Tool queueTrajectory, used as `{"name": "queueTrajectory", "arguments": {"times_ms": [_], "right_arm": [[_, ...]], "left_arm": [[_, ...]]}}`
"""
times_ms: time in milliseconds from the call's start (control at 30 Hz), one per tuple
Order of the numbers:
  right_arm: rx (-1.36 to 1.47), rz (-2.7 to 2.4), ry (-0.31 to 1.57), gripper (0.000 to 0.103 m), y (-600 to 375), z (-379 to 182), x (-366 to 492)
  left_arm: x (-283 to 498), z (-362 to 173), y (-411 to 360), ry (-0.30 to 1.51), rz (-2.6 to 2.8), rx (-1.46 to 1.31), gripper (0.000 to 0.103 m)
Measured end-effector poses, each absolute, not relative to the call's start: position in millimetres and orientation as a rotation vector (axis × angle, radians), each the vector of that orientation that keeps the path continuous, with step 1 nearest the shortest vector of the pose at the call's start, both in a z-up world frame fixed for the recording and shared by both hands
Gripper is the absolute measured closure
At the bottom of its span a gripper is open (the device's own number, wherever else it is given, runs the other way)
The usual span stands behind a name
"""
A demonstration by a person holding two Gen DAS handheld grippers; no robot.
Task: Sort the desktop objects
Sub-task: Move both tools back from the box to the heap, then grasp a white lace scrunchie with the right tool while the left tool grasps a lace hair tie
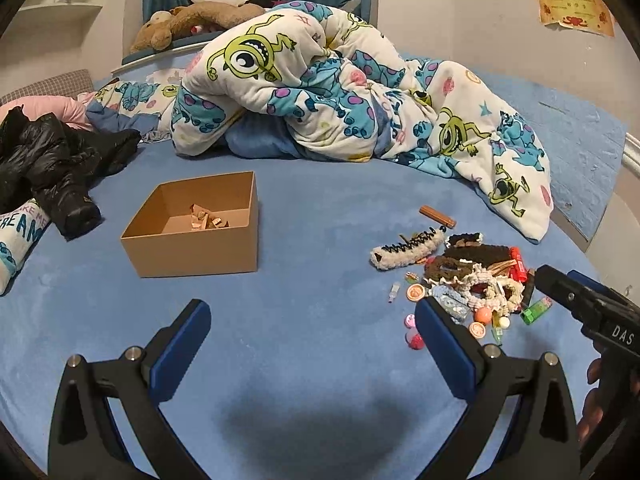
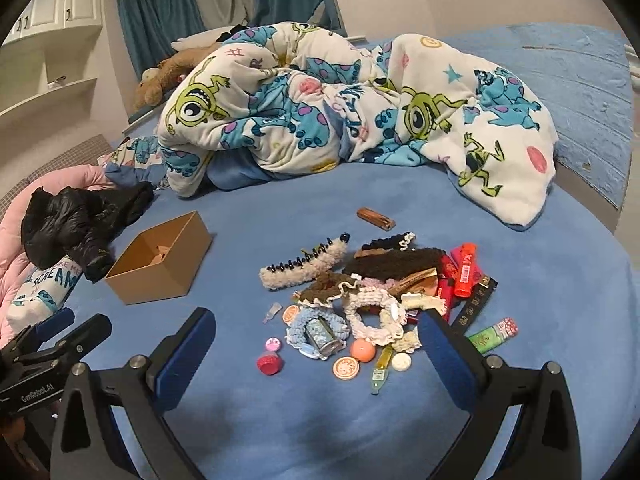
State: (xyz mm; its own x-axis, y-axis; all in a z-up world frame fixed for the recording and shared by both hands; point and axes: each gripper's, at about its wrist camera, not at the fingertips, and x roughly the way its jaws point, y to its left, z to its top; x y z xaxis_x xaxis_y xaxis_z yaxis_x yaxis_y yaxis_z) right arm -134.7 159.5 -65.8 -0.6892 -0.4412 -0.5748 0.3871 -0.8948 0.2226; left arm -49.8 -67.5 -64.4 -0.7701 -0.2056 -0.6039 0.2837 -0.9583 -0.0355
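Note:
An open brown cardboard box (image 1: 192, 236) sits on the blue bed cover, also in the right wrist view (image 2: 160, 268), with a few small scraps inside. A heap of small items (image 2: 380, 300) lies to its right: fuzzy hair clips, scrunchies, red tubes, small round tins and a green lighter (image 2: 493, 334); the heap also shows in the left wrist view (image 1: 464, 284). A brown stick (image 2: 376, 218) lies apart behind it. My left gripper (image 1: 312, 328) is open and empty, in front of the box. My right gripper (image 2: 316, 340) is open and empty, just before the heap.
A bunched cartoon-print blanket (image 1: 360, 92) fills the back of the bed. A black jacket (image 1: 52, 160) and a printed pillow (image 1: 20, 240) lie to the left of the box. A plush toy (image 1: 192, 20) lies by the headboard. The wall is on the right.

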Motion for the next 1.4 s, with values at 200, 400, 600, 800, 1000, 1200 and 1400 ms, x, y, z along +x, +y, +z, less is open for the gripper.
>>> {"name": "queueTrajectory", "arguments": {"times_ms": [200, 400, 600, 800, 1000, 1200, 1400], "right_arm": [[0.909, -2.537, -0.099, 0.000, 158.0, -69.4, -135.8], [0.918, -2.534, -0.073, 0.000, 153.7, -72.4, -135.5], [0.923, -2.549, -0.075, 0.000, 156.3, -73.1, -134.7], [0.933, -2.602, -0.153, 0.000, 180.0, -70.4, -141.1], [1.010, -2.629, -0.150, 0.000, 202.3, -83.2, -151.3], [1.064, -2.588, -0.140, 0.000, 207.3, -98.0, -156.6], [1.016, -2.494, -0.174, 0.000, 190.2, -100.6, -175.1]], "left_arm": [[-50.2, -66.7, -66.7, 0.178, -2.728, 0.914, 0.000], [-50.1, -69.3, -69.0, 0.188, -2.721, 0.926, 0.000], [-50.3, -72.5, -68.2, 0.195, -2.722, 0.943, 0.000], [-49.1, -72.8, -71.2, 0.231, -2.736, 0.934, 0.000], [-51.4, -77.4, -68.8, 0.328, -2.787, 0.952, 0.000], [-53.5, -81.4, -51.2, 0.343, -2.854, 0.906, 0.000], [-56.1, -84.4, -36.6, 0.393, -2.934, 0.865, 0.000]]}}
